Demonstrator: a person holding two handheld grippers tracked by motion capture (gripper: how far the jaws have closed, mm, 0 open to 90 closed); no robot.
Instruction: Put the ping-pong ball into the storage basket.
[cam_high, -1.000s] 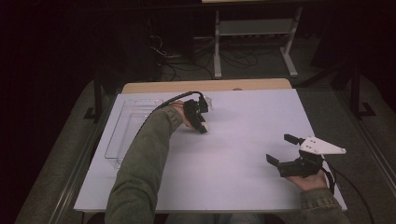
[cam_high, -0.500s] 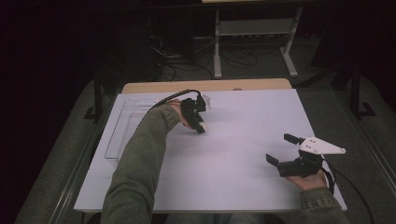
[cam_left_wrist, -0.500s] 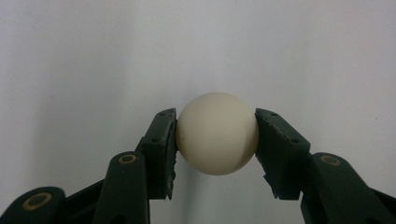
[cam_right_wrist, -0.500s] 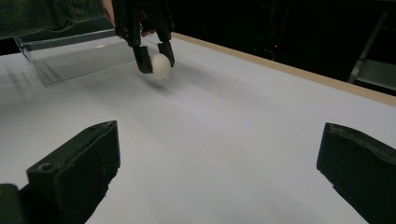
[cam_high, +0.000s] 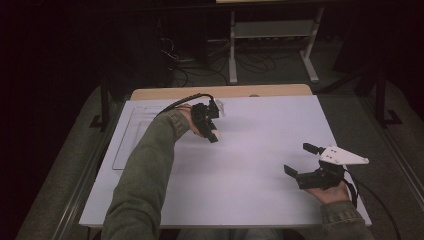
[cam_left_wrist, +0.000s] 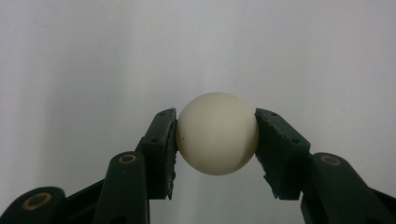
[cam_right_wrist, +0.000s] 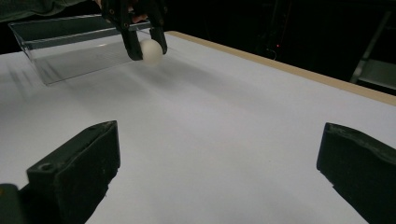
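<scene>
- Tray (cam_high: 125, 145) of clear plastic sits at the far left of the worktop (cam_high: 250, 200), just to the outer side of the left gripper's jaws; in the right gripper view its near wall (cam_right_wrist: 70, 60) stands right behind those jaws; whether anything lies in it I cannot tell.
- Left gripper (cam_high: 212, 134) hangs over the worktop beside the tray, jaws pointing down and clamped on the ball (cam_left_wrist: 217, 133); the left gripper view shows a pad pressed against each flank of the ball, which sits centred between the tips and pokes out a little past them.
- Ball also shows in the right gripper view (cam_right_wrist: 151, 50), held between the jaws above the white surface, with a soft shadow beneath; so I judge it off the worktop, not resting on it.
- Change over the last second: the left gripper has crept slightly back toward the tray side and the forearm has shifted with it; the grip looks settled, so the carry to the tray seems to be under way, and the drop is not yet made.
- Right gripper (cam_high: 302, 162) rests at the near right of the worktop, jaws wide apart with nothing between them, well apart from the ball; it has not moved.
</scene>
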